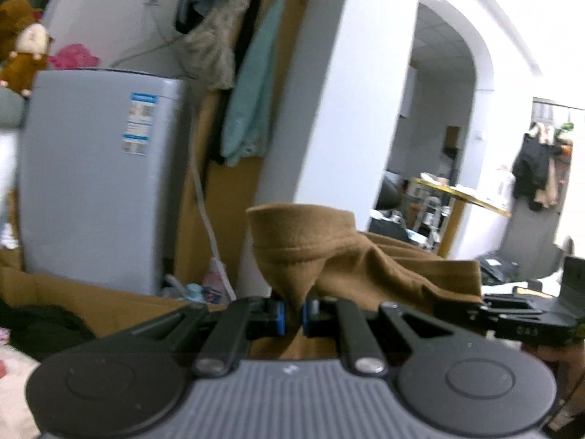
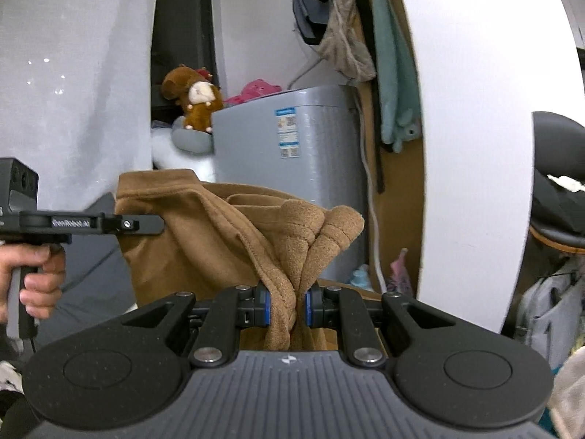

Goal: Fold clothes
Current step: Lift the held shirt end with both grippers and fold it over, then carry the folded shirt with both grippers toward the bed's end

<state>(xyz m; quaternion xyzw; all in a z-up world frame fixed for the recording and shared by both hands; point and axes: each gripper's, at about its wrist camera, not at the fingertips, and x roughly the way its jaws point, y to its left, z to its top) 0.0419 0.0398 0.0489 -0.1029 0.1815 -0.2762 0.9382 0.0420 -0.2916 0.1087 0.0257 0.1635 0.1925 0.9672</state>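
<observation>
Left wrist view: looking along the left gripper (image 1: 292,312), which is raised off the floor.
Left claw: pinched narrow on a bunched fold of the brown garment (image 1: 329,256), blue pads (image 1: 279,312) pressing the cloth from both sides.
Garment here: held up in the air, a hemmed edge standing above the pinch, the rest spreading off to the right.
Right edge: the right gripper (image 1: 512,311) shows from the side, touching the far end of the same cloth; its claw cannot be judged from this side.
Background: a grey washing machine (image 1: 98,183) on the left, a teal towel (image 1: 252,84) hanging beside it, an arched doorway (image 1: 438,109) to the right.

Right wrist view: looking along the right gripper (image 2: 287,309).
Right claw: closed narrow on a thick gather of the brown garment (image 2: 204,234), cloth squeezed between the pads.
Garment here: lifted, stretching left to the left gripper (image 2: 91,225).
Left hand (image 2: 33,278): wrapped around that gripper's handle.
Behind: the washing machine (image 2: 292,183) with a plush toy (image 2: 193,98) beside it.
</observation>
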